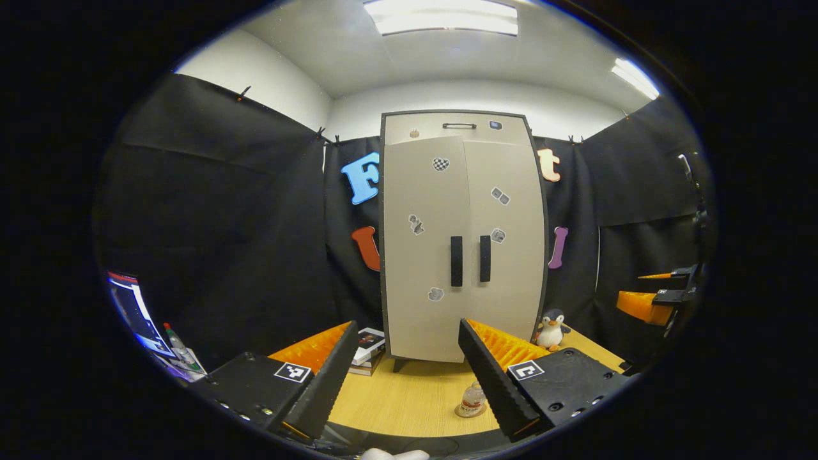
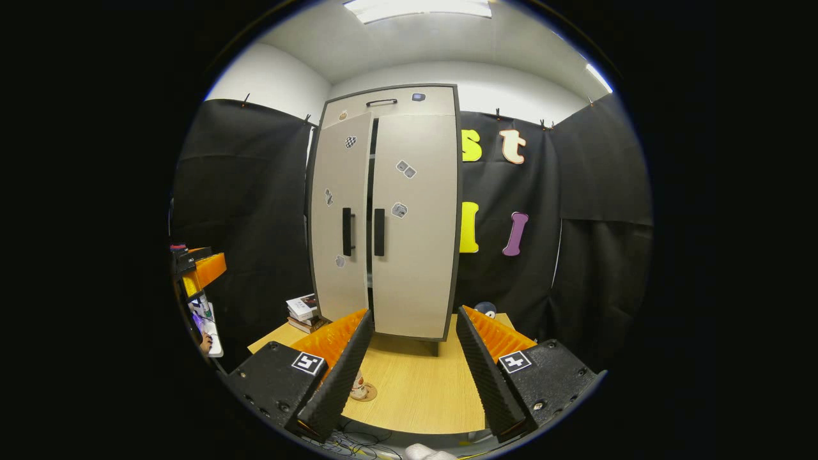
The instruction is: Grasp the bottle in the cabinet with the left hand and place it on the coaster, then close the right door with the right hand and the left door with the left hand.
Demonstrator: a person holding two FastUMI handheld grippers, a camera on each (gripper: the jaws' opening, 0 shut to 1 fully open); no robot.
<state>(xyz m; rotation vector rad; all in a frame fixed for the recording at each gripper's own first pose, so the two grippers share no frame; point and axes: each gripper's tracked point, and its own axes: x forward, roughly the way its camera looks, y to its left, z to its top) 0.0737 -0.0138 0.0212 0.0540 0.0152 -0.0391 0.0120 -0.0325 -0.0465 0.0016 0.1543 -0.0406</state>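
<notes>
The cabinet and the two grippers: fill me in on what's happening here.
A person holds both grippers back from the cabinet, jaws open and empty. The bottle already sits on the coaster on the table. In the right gripper view the right door looks shut, while the left door stands slightly ajar with a dark gap beside it. The left gripper and right gripper touch nothing.

There is one cabinet (image 1: pixel 463 236). It has two doors, a left door (image 1: pixel 422 246) and a right door (image 1: pixel 505 236), each with one black handle. One bottle (image 1: pixel 473 400) sits on one coaster (image 2: pixel 366 391). One toy penguin (image 1: pixel 551 329) and one pile of books (image 1: pixel 369 351) sit on one counter (image 1: pixel 415 399). There are two tools, the left tool (image 1: pixel 409 383) and the right tool (image 2: pixel 412 377).
</notes>
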